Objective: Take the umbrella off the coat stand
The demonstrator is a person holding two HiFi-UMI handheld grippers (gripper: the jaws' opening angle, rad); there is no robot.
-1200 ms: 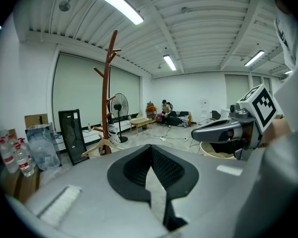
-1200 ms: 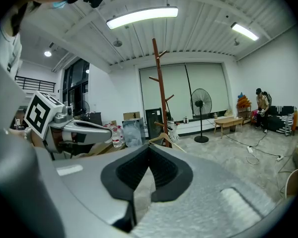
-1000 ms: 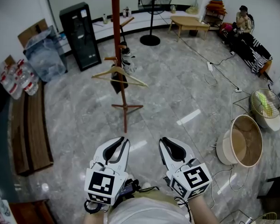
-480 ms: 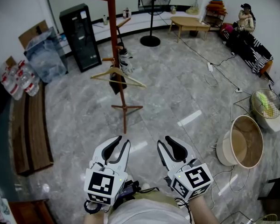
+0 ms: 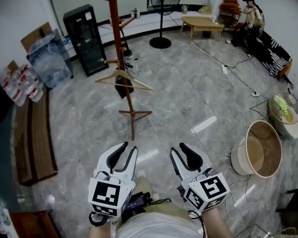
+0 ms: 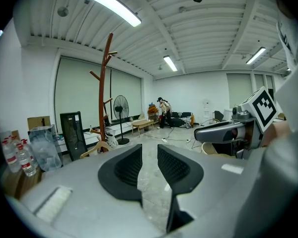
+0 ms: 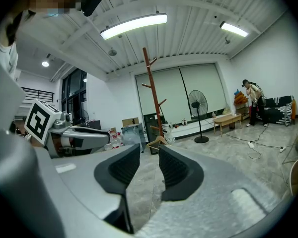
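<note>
The tall red-brown coat stand rises from the grey floor, well ahead of both grippers. A wooden hanger hangs from it. Beneath the hanger dangles a dark folded thing, possibly the umbrella; it is too small to tell. My left gripper and right gripper are held side by side close to my body, pointing toward the stand. Both sets of jaws are opening with nothing between them. The stand appears far off beyond the left gripper, and the stand likewise beyond the right gripper.
A black cabinet and a standing fan are behind the stand. A wooden bench and water bottles line the left. On the right are a round tub, floor cables, a low table and a person.
The jaws of both grippers have spread apart from nearly shut. The stand has drifted slightly left in the head view. The person at the back right has moved.
</note>
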